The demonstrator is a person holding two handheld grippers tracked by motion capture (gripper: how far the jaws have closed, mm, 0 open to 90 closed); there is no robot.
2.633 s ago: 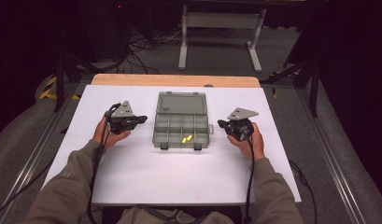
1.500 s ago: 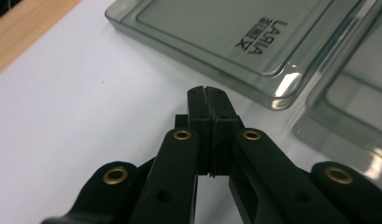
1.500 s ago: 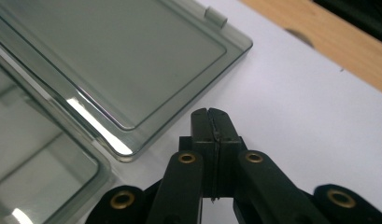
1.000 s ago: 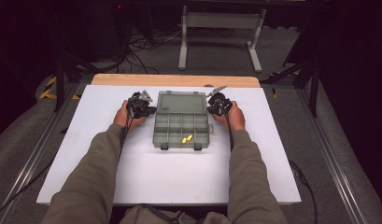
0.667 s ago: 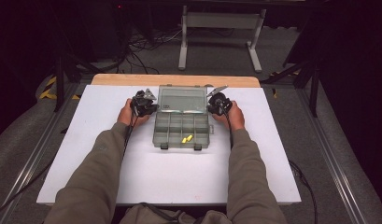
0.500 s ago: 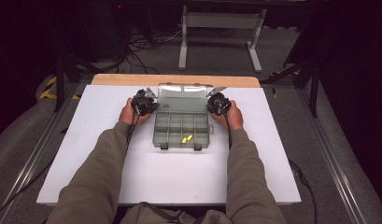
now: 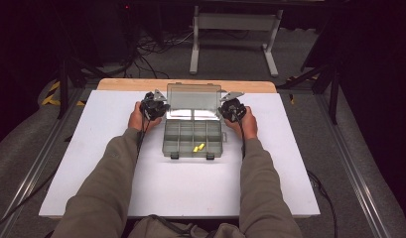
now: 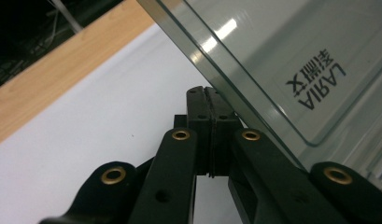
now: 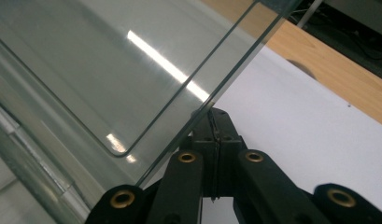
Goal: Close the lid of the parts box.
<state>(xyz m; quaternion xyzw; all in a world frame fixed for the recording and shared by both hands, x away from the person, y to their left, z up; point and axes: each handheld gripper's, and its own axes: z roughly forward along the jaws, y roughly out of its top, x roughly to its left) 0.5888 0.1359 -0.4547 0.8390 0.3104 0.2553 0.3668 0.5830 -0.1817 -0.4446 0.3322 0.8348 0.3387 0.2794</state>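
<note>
The left gripper (image 7: pixel 154 105), jaws pressed together, touches the raised lid's (image 7: pixel 193 99) left edge. The box (image 7: pixel 193 140) sits mid-tabletop (image 7: pixel 91 163), yellow bits (image 7: pixel 198 148) in a front compartment, bare surface all around. The right gripper (image 7: pixel 231 107), jaws likewise closed, meets the lid's right edge.

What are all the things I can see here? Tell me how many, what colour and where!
Organizer box: one, clear grey, middle of the table, open.
Lid: one, clear, raised at the far side of the box, printed lettering on it.
Small pieces: two, yellow, in a near compartment of the box.
Table: one, white top with a wooden far edge.
Metal stand: one, grey, on the floor beyond the table.
Left gripper: one, black, at the lid's left edge, jaws closed.
Right gripper: one, black, at the lid's right edge, jaws closed.
</note>
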